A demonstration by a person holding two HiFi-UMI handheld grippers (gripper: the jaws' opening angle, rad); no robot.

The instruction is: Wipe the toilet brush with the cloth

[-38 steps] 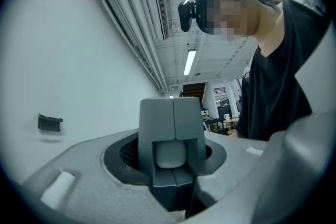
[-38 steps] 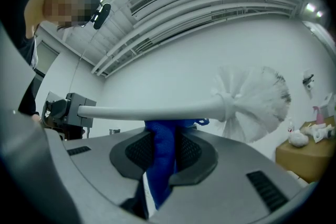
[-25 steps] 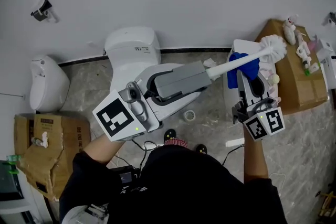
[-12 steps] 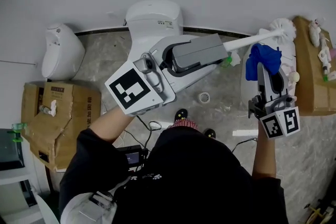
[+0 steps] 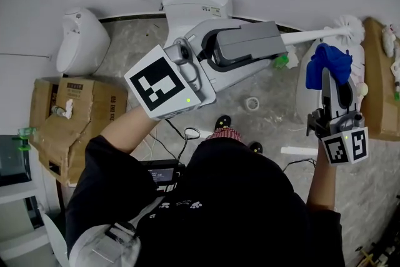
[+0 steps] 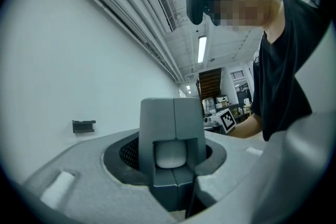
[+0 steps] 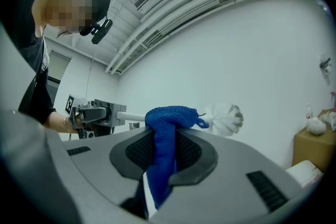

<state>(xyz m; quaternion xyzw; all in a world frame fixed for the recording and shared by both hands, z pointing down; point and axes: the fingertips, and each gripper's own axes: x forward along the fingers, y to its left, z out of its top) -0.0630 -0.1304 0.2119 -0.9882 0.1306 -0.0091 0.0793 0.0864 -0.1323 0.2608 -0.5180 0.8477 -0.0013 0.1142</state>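
Observation:
My left gripper [image 5: 275, 42] is shut on the white handle [image 5: 309, 35] of the toilet brush and holds it about level. Its white bristle head [image 5: 350, 24] points right, toward the wall. In the left gripper view the grey jaws [image 6: 174, 128] clamp the handle's end [image 6: 170, 155]. My right gripper [image 5: 332, 76] is shut on a blue cloth [image 5: 332, 59], which bunches up just under the handle beside the bristle head. In the right gripper view the cloth [image 7: 167, 128] sits in front of the handle [image 7: 134, 117] and brush head [image 7: 227, 118]. Whether cloth and handle touch, I cannot tell.
A white toilet [image 5: 197, 2] stands at the wall, with a white urinal [image 5: 81, 40] to its left. Cardboard boxes sit at the left [image 5: 69, 122] and right [image 5: 377, 103]. A tape roll [image 5: 252, 103], a green item [image 5: 281, 62] and cables [image 5: 187, 134] lie on the floor.
The head view has swung, so everything sits higher and further right. The left gripper shifted with the brush. The cloth now lies closer to the bristle head than a second ago.

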